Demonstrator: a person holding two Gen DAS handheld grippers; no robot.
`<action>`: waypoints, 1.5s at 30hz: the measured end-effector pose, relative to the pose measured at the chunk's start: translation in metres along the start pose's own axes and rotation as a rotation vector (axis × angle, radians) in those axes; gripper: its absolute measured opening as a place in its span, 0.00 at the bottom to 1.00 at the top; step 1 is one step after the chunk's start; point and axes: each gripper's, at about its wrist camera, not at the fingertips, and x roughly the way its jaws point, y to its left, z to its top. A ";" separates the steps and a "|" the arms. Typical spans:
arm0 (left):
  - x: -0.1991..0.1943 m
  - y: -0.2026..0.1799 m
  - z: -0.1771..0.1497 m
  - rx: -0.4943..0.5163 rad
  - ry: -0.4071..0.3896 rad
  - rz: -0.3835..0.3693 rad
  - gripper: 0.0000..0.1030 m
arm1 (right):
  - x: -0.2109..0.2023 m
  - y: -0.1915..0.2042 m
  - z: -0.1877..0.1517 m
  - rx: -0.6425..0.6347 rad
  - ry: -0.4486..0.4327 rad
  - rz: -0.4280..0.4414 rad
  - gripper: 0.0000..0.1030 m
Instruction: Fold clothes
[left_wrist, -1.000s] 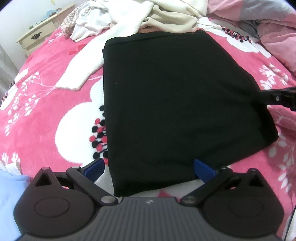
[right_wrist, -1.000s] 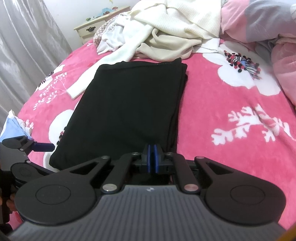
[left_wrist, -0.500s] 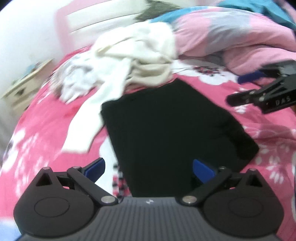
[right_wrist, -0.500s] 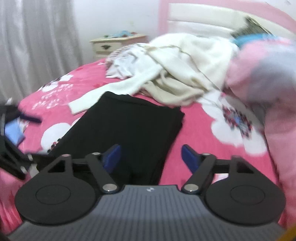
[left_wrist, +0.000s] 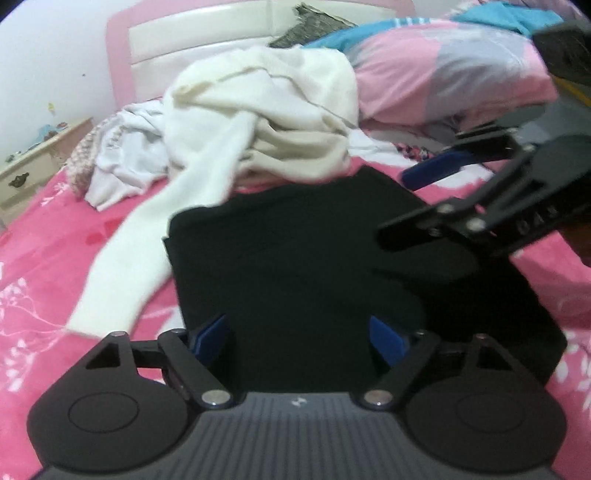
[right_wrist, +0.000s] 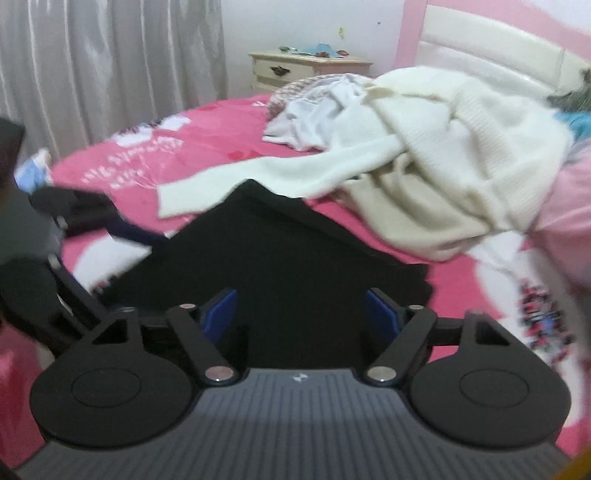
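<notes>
While the folded black garment lies flat on the pink floral bedspread, just below a heap of cream sweaters, the left gripper and right gripper hover above its near edge, jaws apart after just narrowing, gripping nothing.

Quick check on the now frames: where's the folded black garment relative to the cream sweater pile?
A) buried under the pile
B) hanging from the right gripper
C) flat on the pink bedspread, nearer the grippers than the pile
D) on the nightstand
C: the black garment lies flat on the pink bedspread, with the cream sweater pile behind it towards the headboard.
</notes>
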 end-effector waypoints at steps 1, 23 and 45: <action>0.003 -0.001 -0.003 0.006 0.004 0.002 0.80 | 0.005 -0.003 -0.003 0.012 0.012 0.020 0.60; 0.009 0.038 -0.001 -0.212 0.004 -0.033 0.80 | 0.051 -0.088 0.007 0.263 0.040 -0.162 0.02; 0.005 0.057 -0.005 -0.295 0.000 -0.045 0.81 | 0.086 0.001 0.060 -0.148 -0.014 0.135 0.03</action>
